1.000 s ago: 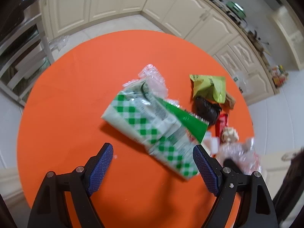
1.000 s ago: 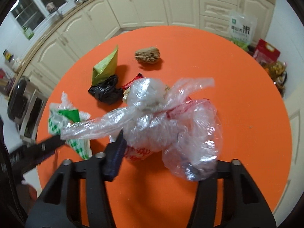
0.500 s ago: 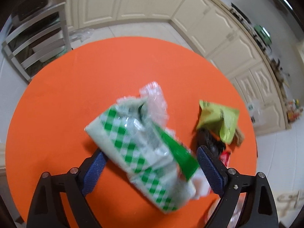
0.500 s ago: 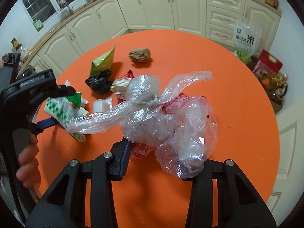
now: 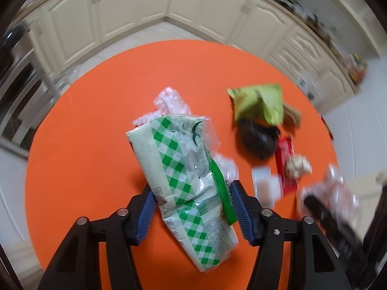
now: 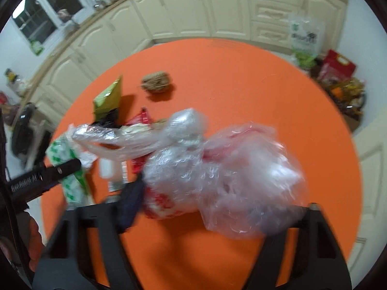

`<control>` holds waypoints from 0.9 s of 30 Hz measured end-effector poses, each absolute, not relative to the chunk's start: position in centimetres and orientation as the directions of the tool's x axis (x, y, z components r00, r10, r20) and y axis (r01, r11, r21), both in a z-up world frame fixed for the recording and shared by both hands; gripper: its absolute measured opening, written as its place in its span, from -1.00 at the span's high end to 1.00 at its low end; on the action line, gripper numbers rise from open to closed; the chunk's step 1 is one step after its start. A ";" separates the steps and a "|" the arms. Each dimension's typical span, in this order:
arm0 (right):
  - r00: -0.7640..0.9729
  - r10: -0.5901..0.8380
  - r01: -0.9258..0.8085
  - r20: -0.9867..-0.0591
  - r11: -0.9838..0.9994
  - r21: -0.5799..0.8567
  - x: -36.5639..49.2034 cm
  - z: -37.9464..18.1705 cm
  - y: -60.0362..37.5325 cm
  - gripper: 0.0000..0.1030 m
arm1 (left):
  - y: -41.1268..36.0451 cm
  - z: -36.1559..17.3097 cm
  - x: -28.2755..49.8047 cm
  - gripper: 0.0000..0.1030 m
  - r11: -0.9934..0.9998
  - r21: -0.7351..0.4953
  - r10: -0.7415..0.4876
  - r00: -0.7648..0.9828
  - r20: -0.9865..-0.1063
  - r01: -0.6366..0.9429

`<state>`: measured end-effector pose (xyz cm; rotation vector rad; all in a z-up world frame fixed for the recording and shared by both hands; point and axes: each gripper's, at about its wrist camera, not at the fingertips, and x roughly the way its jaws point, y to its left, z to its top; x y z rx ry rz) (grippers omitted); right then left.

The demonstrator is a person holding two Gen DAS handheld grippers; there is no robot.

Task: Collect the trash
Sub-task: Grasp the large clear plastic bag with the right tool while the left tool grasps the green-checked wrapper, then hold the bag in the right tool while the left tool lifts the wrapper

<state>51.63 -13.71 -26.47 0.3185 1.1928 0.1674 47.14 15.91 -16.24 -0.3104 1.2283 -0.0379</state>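
Left tool point(image 5: 192, 207): mine, jaws closing on the green-checked wrapper point(image 5: 183, 166) — blue pads pressing both sides, wrapper up off the orange counter point(image 5: 92, 149).
Right tool point(image 6: 217, 207): jaws easing apart, but the clear plastic bag point(image 6: 225, 176) full of trash sits bunched between them — pads pressing it.
Loose trash on counter: yellow-green packet point(image 5: 261, 101), black wad point(image 5: 257, 140), red wrapper point(image 5: 285, 154), brown lump point(image 6: 157, 82).

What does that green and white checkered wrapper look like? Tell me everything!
The checkered wrapper is a crinkly, shiny plastic packet, pale with green-and-white checks, a solid green strip and printed writing. It is crumpled and lies slanted over the orange table. The left gripper is closing on it, its blue pads against both sides. Clear plastic sticks out at its far end.
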 end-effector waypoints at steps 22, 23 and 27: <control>0.320 0.187 -0.021 -0.929 0.982 0.190 36.1 -23.4 -11.1 0.12 | 17.7 -13.6 32.7 -0.01 0.941 -0.254 -0.298 0.193 -0.935 0.223; 0.313 0.183 -0.014 -0.932 0.982 0.188 35.8 -23.4 -10.9 0.09 | 18.1 -13.5 32.5 -0.14 0.947 -0.245 -0.284 0.187 -0.940 0.207; 0.305 0.145 0.028 -0.941 0.986 0.161 35.0 -23.4 -10.1 -0.07 | 19.1 -14.2 32.1 -0.30 0.967 -0.230 -0.243 0.131 -0.961 0.106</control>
